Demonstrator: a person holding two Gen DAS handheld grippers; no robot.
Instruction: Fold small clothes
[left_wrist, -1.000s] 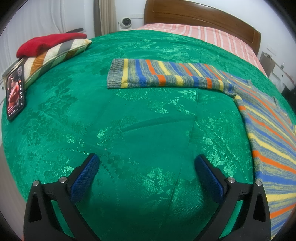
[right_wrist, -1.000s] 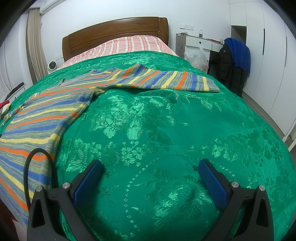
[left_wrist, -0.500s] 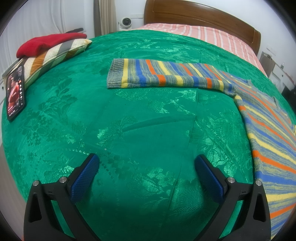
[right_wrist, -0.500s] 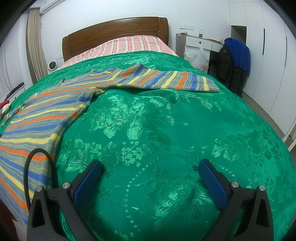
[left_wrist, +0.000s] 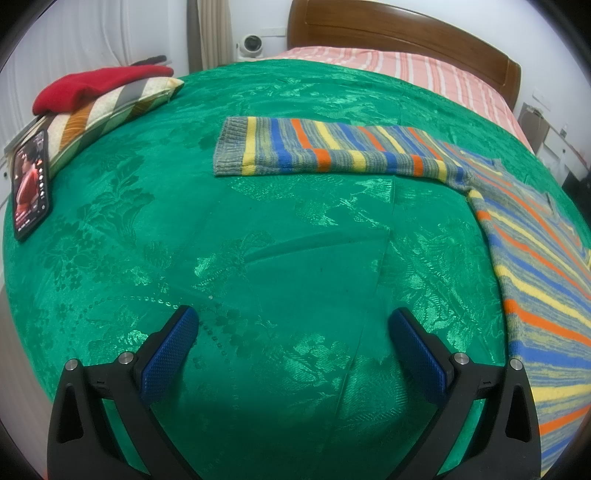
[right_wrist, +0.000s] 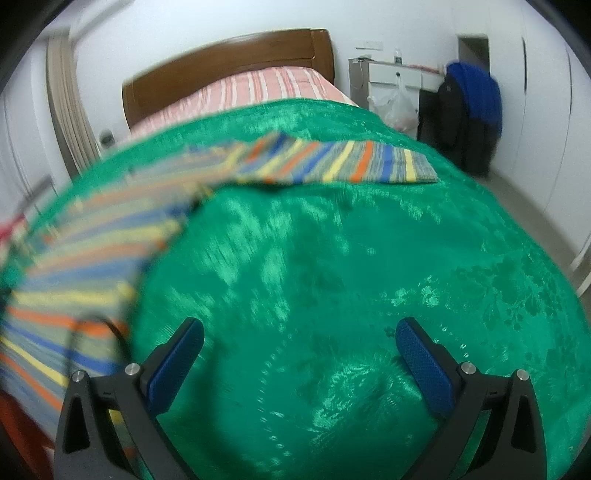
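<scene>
Two wrist views show a bed covered by a green brocade bedspread, with a wooden headboard and a pink striped sheet at its far end. A striped sweater lies flat on the bedspread, its body to the right in the left view and to the left in the blurred right view; one sleeve stretches out across the cover in each view. A striped cushion carrying a red garment rests at the left edge, with a lit phone just beside it. The left gripper and right gripper hover over bare bedspread, fingers spread wide and holding nothing, apart from the sweater.
</scene>
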